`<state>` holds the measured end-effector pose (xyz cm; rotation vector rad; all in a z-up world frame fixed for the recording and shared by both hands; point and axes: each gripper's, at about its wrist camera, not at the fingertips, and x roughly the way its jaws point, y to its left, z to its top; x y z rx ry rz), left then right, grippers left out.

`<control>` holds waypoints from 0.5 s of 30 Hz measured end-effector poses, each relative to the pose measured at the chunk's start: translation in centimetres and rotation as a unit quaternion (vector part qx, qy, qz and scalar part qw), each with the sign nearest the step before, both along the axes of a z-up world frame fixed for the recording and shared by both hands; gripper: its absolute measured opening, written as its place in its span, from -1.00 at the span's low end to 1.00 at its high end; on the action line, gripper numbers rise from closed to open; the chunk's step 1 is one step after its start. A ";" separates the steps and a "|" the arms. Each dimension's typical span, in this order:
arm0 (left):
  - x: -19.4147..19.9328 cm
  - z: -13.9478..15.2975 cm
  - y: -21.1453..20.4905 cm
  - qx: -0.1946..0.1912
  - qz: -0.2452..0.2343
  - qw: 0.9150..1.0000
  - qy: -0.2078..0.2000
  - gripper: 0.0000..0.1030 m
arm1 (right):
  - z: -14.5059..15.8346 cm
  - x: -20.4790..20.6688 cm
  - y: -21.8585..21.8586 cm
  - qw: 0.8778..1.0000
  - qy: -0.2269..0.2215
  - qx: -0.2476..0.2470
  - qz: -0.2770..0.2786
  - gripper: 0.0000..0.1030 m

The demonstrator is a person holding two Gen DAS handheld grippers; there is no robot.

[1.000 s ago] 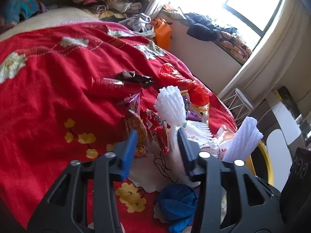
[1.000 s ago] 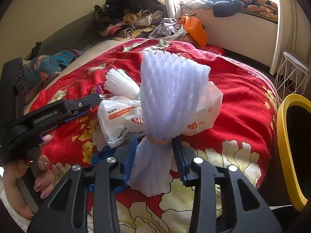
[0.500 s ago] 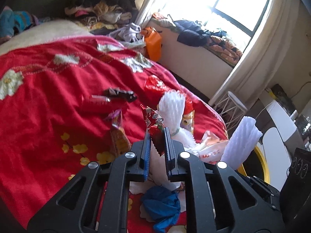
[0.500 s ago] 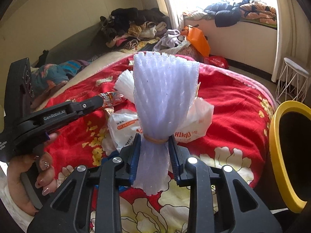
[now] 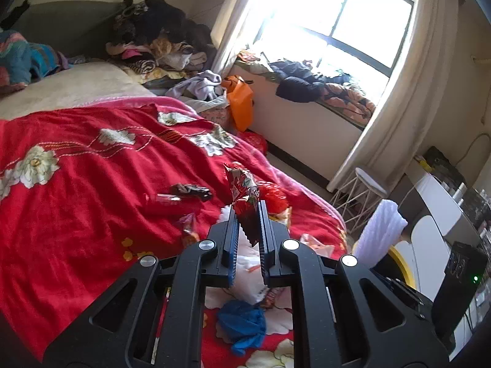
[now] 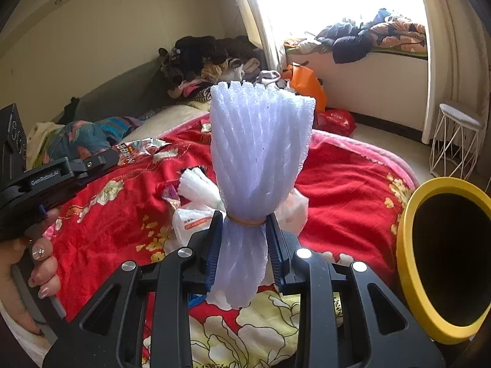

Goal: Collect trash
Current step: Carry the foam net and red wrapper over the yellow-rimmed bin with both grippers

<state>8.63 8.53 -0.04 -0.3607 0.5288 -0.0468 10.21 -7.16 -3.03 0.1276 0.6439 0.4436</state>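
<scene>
Left gripper (image 5: 248, 214) fingers clamped tight on a crumpled red foil snack wrapper (image 5: 244, 196), held up off the bed, top end sticking out above the fingertips. Right gripper (image 6: 244, 225) fingers clamped on a white foam mesh sleeve (image 6: 260, 153) at its rubber-banded waist, sleeve upright, flared top above the fingers.

Below the left fingers, near the bed's foot edge: white plastic bag (image 5: 250, 273), crumpled blue plastic piece (image 5: 244, 322), second white foam mesh bundle (image 6: 196, 185) touching the bag, small orange-purple snack packet (image 5: 188, 233). Further up the red floral bedspread (image 5: 76, 184): black wrapper (image 5: 191, 190) beside a clear small tube (image 5: 164, 197).

Yellow-rimmed black bin (image 6: 442, 257) just off the bed's right edge. A hand (image 6: 33, 263) holds the left gripper's handle at the left edge of the right-wrist view.
</scene>
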 end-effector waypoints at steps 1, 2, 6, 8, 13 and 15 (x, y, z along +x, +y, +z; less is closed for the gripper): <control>-0.1 0.2 -0.3 0.001 -0.004 1.000 -0.002 -0.85 | 0.2 -0.1 -0.1 1.000 -0.004 0.000 -0.001 -0.47; -0.2 0.3 -0.7 0.001 -0.008 1.000 -0.002 -0.85 | 0.5 -0.2 -0.3 1.000 -0.008 0.001 -0.003 -0.47; -0.6 0.7 -1.9 -0.001 -0.026 1.000 -0.006 -0.85 | 1.4 -0.4 -1.4 1.000 -0.023 0.005 -0.014 -0.47; -0.7 0.7 -2.5 -0.003 -0.035 0.999 -0.005 -0.85 | 1.8 -0.6 -1.9 0.999 -0.030 0.006 -0.021 -0.47; -0.7 0.8 -4.1 0.002 -0.055 0.998 -0.001 -0.85 | 2.6 -0.5 -3.7 0.998 -0.039 0.016 -0.043 -0.47; -0.7 0.9 -4.8 0.006 -0.062 0.998 -0.002 -0.85 | 2.9 -0.5 -4.5 0.998 -0.042 0.018 -0.052 -0.47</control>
